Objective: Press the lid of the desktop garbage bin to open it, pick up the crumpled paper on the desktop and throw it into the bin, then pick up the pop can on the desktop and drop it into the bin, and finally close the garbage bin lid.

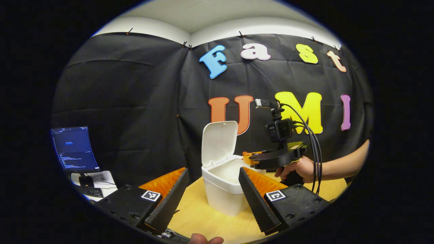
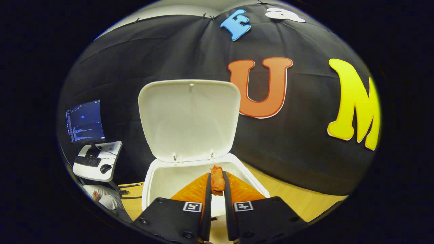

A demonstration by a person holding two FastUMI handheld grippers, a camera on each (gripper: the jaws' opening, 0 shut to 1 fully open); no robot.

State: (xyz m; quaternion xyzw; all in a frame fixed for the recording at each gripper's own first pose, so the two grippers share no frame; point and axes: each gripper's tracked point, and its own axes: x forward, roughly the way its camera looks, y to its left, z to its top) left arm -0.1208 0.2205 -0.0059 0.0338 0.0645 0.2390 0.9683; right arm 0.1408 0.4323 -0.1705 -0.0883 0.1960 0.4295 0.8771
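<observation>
at the centre of the left gripper view stands the white garbage bin on the wooden bench, its lid swung up and upright at the back. the left gripper frames the bin at the bottom of the frame with its jaws wide apart, gripping nothing; they cover the bin's lower corners. right of centre, the right gripper reaches over the bin's open mouth, held by a hand whose arm is cut off at the right edge. in the right gripper view, the jaws are clamped together on a small orange crumpled paper, just above the bin's opening; the bin's inside is partly hidden by them. at the left edge, a monitor sits on a side desk, small and hard to make out.
</observation>
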